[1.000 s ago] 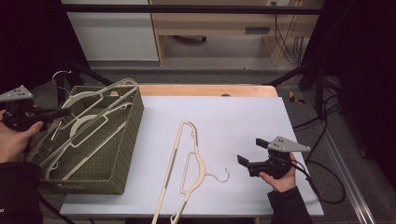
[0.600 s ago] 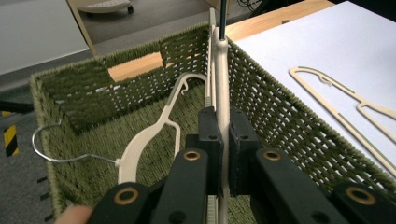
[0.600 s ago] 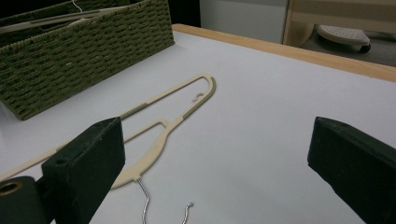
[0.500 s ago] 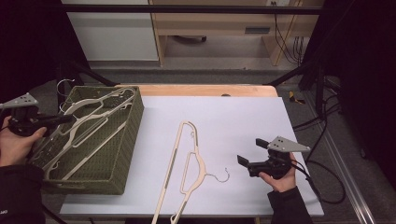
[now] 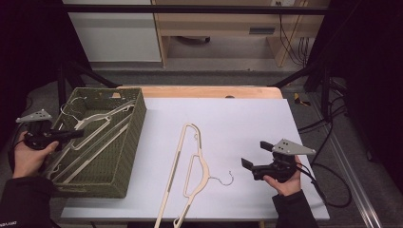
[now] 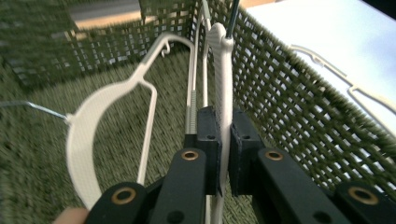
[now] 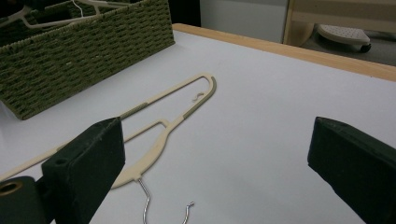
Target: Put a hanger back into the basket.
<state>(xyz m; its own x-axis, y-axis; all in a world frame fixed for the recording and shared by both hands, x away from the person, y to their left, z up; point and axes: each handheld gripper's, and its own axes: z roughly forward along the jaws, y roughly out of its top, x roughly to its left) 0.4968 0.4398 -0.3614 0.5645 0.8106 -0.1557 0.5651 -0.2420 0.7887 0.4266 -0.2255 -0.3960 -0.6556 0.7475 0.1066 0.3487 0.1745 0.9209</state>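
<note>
A green wicker basket (image 5: 110,161) stands at the table's left with pale plastic hangers inside. My left gripper (image 5: 77,134) reaches over its left rim and is shut on a white hanger (image 5: 102,118). In the left gripper view the pads (image 6: 208,135) pinch that hanger's (image 6: 223,79) thin body low inside the basket (image 6: 280,93). A second white hanger (image 6: 88,140) lies on the basket floor beside it. A beige hanger (image 5: 190,166) with a wire hook lies flat on the white table (image 5: 237,118). To its right, my right gripper (image 5: 254,154) rests open with its jaws wide apart and nothing between them, facing the hanger (image 7: 177,116).
The table's wooden back edge (image 5: 209,91) runs behind the white top. A black cable (image 5: 328,190) trails off the right gripper near the table's right edge. In the right gripper view the basket (image 7: 84,51) stands at the far left.
My left gripper has sunk with the white hanger, lowering it into the basket. The right gripper and the beige hanger have stayed where they were.
</note>
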